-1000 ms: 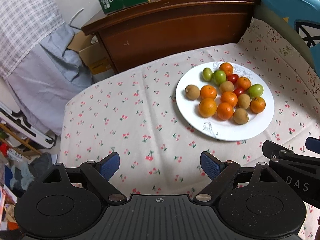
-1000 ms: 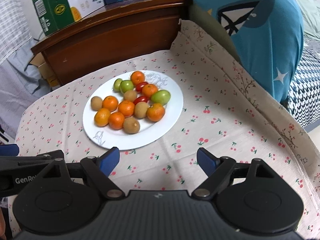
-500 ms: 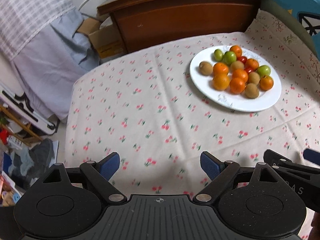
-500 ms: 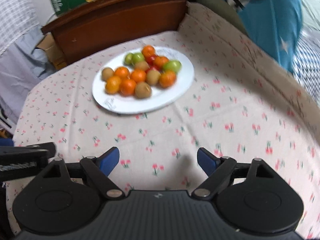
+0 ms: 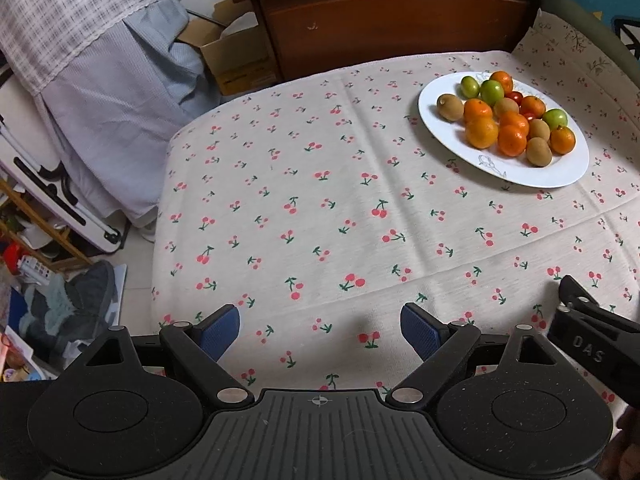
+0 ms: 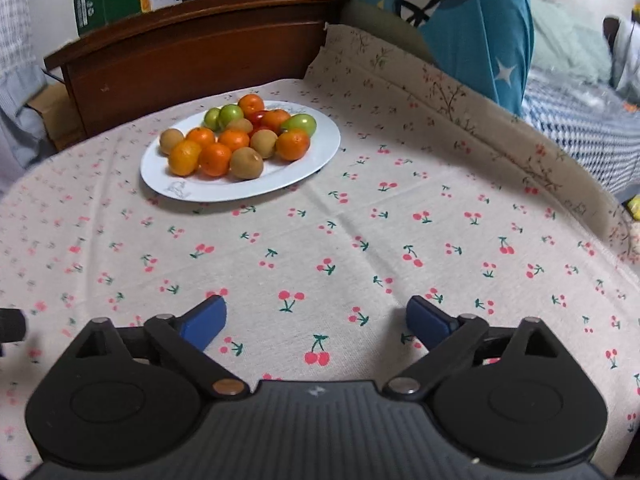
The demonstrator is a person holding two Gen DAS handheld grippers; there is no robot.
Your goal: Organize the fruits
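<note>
Orange, green and brown fruits (image 6: 236, 140) sit heaped on the white plate (image 6: 304, 168) at eleven o'clock. The right tool (image 6: 316, 320), just opened wide and empty, and the left tool (image 5: 320, 330), likewise wide, hover over bare surface (image 6: 400, 220), apparently readying a pick.

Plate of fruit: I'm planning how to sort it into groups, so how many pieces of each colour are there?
Orange fruits: 7
Brown fruits: 4
Green fruits: 3
Red fruits: 2
Total: 16, all on the plate
</note>
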